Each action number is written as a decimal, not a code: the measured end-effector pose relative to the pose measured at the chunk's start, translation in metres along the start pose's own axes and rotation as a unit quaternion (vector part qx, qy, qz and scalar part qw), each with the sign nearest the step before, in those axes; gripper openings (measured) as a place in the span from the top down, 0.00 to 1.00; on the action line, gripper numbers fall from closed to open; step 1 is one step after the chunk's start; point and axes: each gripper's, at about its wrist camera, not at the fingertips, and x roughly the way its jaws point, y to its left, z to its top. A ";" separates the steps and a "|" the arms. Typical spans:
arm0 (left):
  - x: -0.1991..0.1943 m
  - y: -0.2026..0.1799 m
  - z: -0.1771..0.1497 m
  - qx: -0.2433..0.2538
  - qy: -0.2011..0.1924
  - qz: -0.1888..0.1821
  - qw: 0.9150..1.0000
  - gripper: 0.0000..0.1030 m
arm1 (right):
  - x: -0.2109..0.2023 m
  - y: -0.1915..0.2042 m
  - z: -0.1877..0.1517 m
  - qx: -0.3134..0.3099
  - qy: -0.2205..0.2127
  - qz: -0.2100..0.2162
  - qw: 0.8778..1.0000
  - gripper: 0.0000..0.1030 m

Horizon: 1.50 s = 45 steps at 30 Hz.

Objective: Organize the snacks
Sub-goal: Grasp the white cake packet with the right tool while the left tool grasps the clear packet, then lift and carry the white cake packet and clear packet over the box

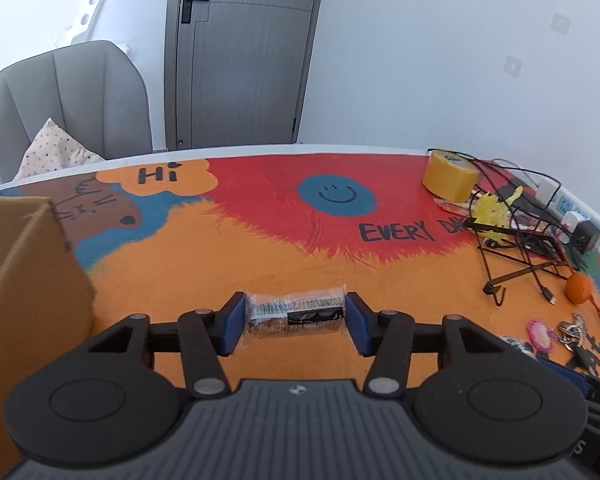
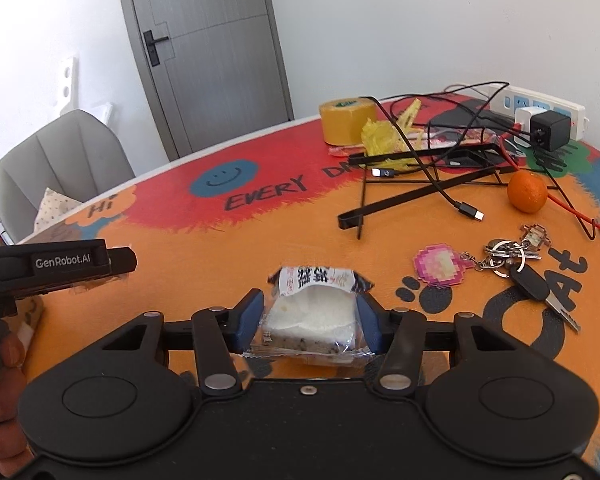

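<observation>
In the left wrist view my left gripper (image 1: 296, 322) is shut on a small clear-wrapped snack bar (image 1: 300, 312) with a printed date strip, held crosswise just above the colourful tablecloth (image 1: 260, 248). A brown cardboard box (image 1: 28, 280) stands close on the left. In the right wrist view my right gripper (image 2: 310, 326) is shut on a wrapped white cake slice (image 2: 312, 316), its blue pads pressing both sides. The left gripper's black body (image 2: 60, 264) shows at the left edge there, with a person's hand (image 2: 0, 400) below it.
At the back right of the table are a yellow tape roll (image 2: 346, 120), a black wire stand (image 2: 420, 168) tangled in cables, and a power strip (image 2: 540, 114). An orange (image 2: 527, 191) and a bunch of keys (image 2: 512, 256) lie nearer. A grey chair (image 1: 68, 108) stands behind the table.
</observation>
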 end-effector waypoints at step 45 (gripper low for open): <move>-0.109 0.059 -0.017 -0.021 -0.045 -0.017 0.999 0.49 | -0.045 0.066 -0.029 -0.065 -0.018 0.029 0.997 0.54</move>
